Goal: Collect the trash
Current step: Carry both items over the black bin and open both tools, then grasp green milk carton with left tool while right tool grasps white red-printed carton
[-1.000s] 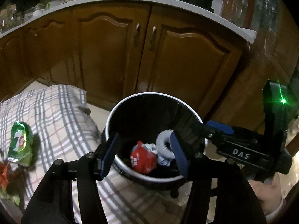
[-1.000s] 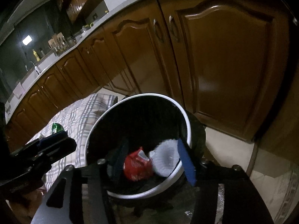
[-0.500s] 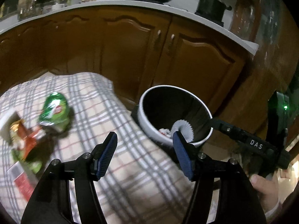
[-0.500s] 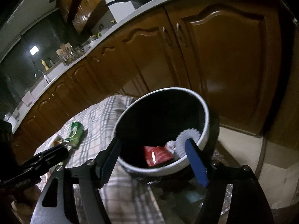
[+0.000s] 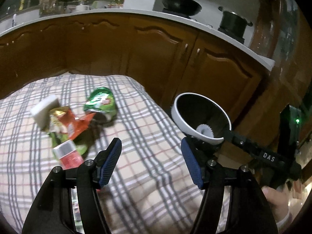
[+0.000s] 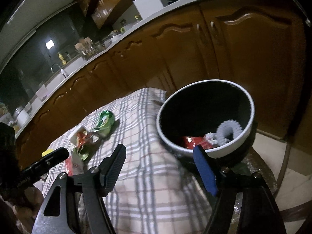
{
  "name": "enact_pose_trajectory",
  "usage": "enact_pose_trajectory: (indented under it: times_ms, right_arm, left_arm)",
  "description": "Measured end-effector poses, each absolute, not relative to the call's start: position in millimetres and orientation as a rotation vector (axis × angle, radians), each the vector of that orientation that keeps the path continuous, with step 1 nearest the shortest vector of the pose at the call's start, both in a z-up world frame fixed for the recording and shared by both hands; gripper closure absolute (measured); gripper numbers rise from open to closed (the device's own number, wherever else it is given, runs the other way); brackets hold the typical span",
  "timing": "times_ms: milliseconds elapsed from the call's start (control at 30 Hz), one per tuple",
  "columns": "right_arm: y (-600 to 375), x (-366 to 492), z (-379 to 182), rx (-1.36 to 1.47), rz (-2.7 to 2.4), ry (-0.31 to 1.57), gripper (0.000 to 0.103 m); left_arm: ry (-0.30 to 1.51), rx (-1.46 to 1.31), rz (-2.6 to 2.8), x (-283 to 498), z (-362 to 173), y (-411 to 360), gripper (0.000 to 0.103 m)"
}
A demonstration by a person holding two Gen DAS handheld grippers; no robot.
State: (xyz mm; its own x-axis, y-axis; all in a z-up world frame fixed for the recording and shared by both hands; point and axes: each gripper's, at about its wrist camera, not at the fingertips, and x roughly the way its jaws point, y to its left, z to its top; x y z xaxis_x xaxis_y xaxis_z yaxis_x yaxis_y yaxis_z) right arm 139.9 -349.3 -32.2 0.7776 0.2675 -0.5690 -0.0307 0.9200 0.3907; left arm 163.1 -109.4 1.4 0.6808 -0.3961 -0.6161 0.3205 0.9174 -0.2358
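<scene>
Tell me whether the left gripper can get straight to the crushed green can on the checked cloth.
Probably yes. The left gripper is open and empty, and the crushed green can lies exposed on the checked cloth ahead of it. Only the red wrapper crowds its near side.

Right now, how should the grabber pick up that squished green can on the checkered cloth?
Probably across the middle of the green can. It lies on its side on the checkered cloth, crumpled, so its flattened body should fit between the fingers. Come down from above with the left gripper, which is open, empty and nearer. Approach from the bare cloth side; wrappers crowd the other.
</scene>
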Motion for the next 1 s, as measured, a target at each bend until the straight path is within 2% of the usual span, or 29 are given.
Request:
enact_pose_trajectory:
  times_ms: [433, 867, 967, 1000]
  right_arm:
    - [-304.5, 122.5, -30.2, 0.333, 0.238, 0.671, 0.030]
    - [-248.5, 120.7, -33.9, 0.275, 0.341, 0.704, 0.030]
    - [-232.3, 123.5, -34.1, 0.258, 0.372, 0.712, 0.030]
    - [-226.9, 125.3, -34.1, 0.257, 0.384, 0.716, 0.030]
  left_arm:
    - [0.711, -0.157, -0.306, 135.9, -2.4, -50.7, 0.034]
    - [0.746, -0.074, -0.426, 112.4, -20.9, 3.6, 0.029]
    - [0.766, -0.001, -0.501, 109.4, -29.7, 5.3, 0.025]
    - [0.773, 0.023, -0.550, 108.9, -33.3, 5.2, 0.021]
